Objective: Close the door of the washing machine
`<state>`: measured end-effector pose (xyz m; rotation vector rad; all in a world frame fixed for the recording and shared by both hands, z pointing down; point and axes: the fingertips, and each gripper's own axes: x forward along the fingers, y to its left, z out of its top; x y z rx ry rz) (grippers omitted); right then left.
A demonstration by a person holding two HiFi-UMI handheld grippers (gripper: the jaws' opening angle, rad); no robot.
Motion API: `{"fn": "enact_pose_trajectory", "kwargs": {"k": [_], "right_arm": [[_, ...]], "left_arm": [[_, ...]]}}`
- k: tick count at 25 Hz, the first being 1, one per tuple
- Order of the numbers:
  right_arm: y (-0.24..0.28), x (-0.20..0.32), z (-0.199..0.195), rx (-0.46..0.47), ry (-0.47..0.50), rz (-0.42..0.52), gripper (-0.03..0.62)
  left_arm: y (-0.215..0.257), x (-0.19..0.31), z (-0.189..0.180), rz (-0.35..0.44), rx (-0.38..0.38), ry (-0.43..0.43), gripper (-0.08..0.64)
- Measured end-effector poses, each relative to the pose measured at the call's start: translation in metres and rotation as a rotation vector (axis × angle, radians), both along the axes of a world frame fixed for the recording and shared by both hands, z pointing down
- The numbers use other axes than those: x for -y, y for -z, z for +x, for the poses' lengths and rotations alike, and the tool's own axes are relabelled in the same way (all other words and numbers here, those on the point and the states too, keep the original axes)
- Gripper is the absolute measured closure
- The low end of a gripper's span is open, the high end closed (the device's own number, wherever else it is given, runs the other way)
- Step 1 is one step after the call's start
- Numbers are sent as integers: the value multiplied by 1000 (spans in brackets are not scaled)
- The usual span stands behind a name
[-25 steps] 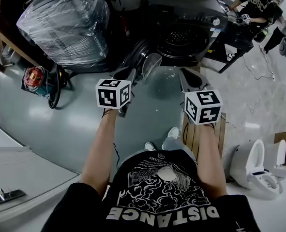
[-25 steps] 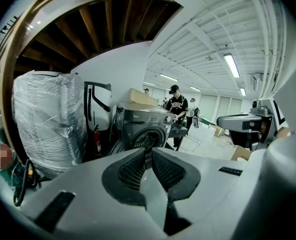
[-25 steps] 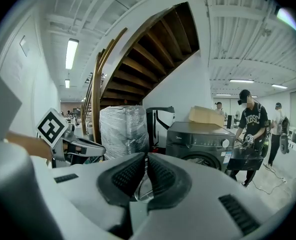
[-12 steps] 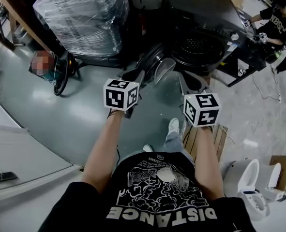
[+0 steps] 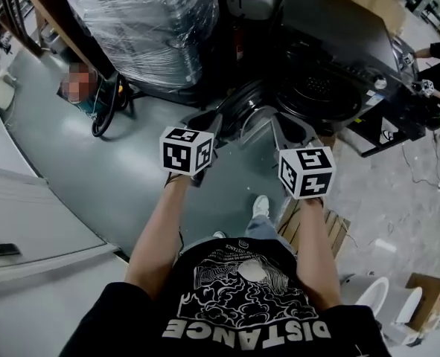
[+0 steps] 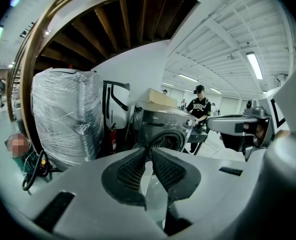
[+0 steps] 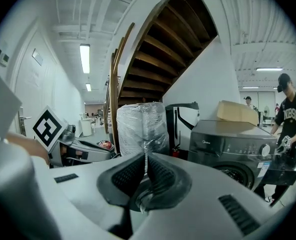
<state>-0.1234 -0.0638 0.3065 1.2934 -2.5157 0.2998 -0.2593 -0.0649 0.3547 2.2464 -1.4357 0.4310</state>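
Both closed: left claw (image 6: 149, 150), right claw (image 7: 145, 155); open door (image 5: 238, 103) partly behind them.

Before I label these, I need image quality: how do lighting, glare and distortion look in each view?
Head view: washing machine sits in deep shadow, floor shows soft sheen, edges bend. Left gripper view: fisheye with black corners, ceiling lamp blown out. Right gripper view: same vignette, staircase underside dark.

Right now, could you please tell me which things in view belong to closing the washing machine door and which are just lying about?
For the job: washing machine, its open door, left gripper and right gripper, both shut.
Just lying about: plastic-wrapped bundle, cardboard box, fire extinguisher, wooden pallet.
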Motion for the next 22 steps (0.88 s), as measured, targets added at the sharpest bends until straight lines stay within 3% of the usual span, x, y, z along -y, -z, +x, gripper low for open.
{"fn": "enact_pose_trajectory", "kwargs": {"k": [16, 22], "right_arm": [[11, 124, 11, 62, 232, -10, 569], [15, 143, 2, 57, 242, -2, 569]], "left_arm": [[25, 89, 19, 11, 59, 210, 515], [28, 109, 13, 16, 61, 204, 515]]}}
